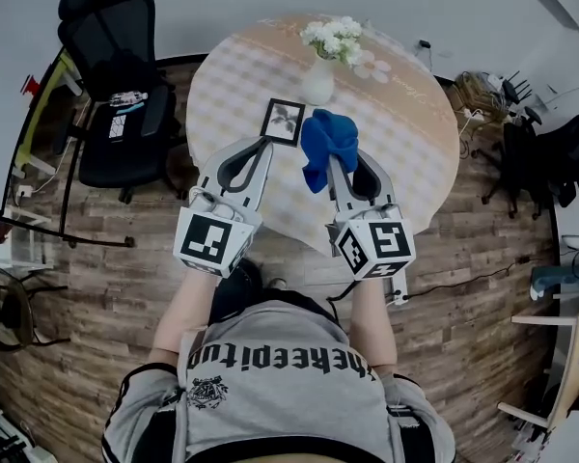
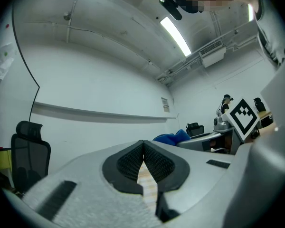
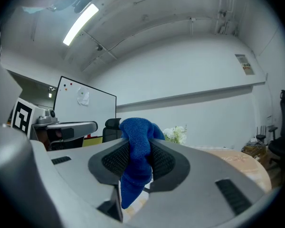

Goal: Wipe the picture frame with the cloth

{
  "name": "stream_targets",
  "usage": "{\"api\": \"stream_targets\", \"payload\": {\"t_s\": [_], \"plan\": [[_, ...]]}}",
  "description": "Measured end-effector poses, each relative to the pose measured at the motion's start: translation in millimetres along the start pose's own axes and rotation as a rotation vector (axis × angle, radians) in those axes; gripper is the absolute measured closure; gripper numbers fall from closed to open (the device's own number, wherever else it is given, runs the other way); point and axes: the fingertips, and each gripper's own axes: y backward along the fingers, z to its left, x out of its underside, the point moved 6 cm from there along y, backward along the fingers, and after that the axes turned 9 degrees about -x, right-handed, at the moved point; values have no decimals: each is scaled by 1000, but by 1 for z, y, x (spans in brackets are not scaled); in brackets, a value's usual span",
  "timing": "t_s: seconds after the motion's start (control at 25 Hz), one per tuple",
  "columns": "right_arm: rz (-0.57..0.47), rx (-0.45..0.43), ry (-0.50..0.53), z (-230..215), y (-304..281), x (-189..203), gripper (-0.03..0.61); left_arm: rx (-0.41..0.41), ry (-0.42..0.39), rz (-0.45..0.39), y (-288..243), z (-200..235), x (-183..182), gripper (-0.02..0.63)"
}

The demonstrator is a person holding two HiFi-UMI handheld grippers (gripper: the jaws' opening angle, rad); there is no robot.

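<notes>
A small black picture frame [image 1: 283, 121] with a leaf print lies flat on the round checked table [image 1: 405, 133], in front of the vase. My right gripper [image 1: 330, 155] is shut on a blue cloth [image 1: 326, 146], which bunches above the jaws and hangs down between them [image 3: 135, 167]. It is held above the table just right of the frame. My left gripper [image 1: 261, 146] sits right at the frame's near edge; its jaws meet at the tips with nothing between them [image 2: 143, 144]. The frame itself does not show in either gripper view.
A white vase of white flowers [image 1: 323, 61] stands behind the frame near the table's far side. A black office chair [image 1: 116, 85] is at the left of the table. Cables and clutter [image 1: 482, 95] lie on the wooden floor at the right.
</notes>
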Motion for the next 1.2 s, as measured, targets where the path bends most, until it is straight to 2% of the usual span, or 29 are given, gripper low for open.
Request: {"api": "stream_targets", "payload": {"t_s": [0.52,1.2], "plan": [[-40,36,-2,-1,12,-6,469,-17,-15,-14,6,7,-6,597],[-29,77,4,28,9,-1,468,-13,-6,-1,28,32,-5,597]]}}
